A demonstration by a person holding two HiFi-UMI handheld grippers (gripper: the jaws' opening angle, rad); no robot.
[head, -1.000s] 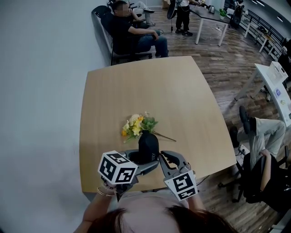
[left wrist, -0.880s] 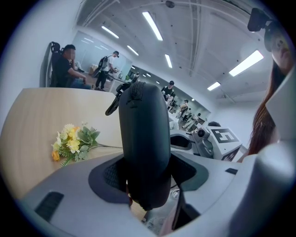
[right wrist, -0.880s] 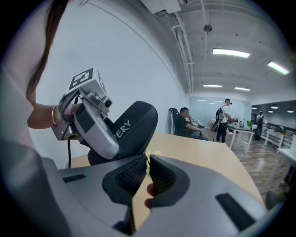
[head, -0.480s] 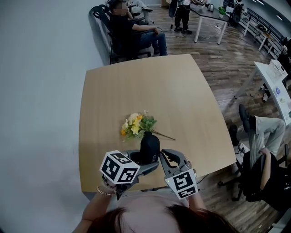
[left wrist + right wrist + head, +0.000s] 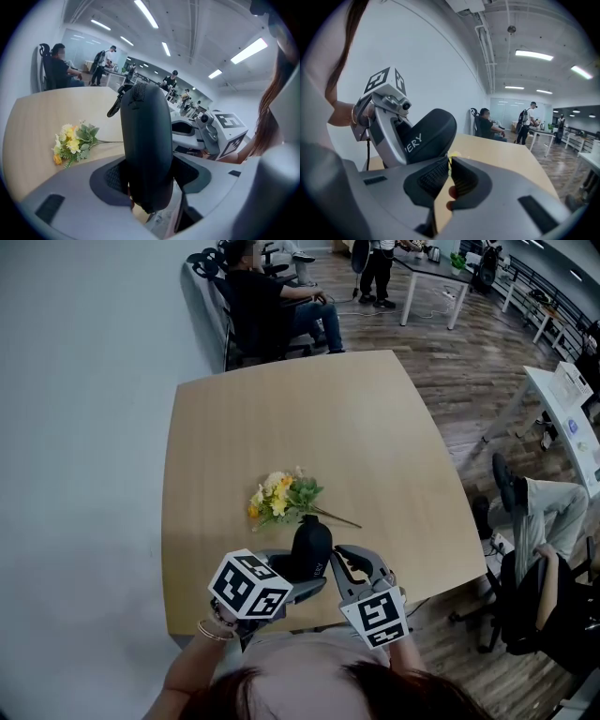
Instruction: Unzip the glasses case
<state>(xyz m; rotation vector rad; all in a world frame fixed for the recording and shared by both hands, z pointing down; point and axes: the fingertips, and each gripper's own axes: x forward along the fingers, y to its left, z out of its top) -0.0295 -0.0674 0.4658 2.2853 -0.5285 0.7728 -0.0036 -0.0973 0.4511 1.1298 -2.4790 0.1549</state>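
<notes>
The black glasses case (image 5: 311, 545) stands upright over the table's near edge, and my left gripper (image 5: 298, 574) is shut on its lower end. In the left gripper view the case (image 5: 145, 140) fills the space between the jaws, its zipper runs up the front, and the black zipper pull (image 5: 115, 105) sticks out at the top left. My right gripper (image 5: 341, 561) is just right of the case, apart from it. In the right gripper view its tips (image 5: 450, 164) meet with nothing between them, and the case (image 5: 429, 133) lies just beyond to the left.
A small bunch of yellow and green artificial flowers (image 5: 281, 501) lies on the wooden table (image 5: 309, 418) just beyond the case. A person sits on a chair (image 5: 272, 306) past the far edge. Another seated person (image 5: 534, 540) is to the right of the table.
My left gripper has turned a little with the case, which now stands slightly further right. The right gripper has stayed where it was.
</notes>
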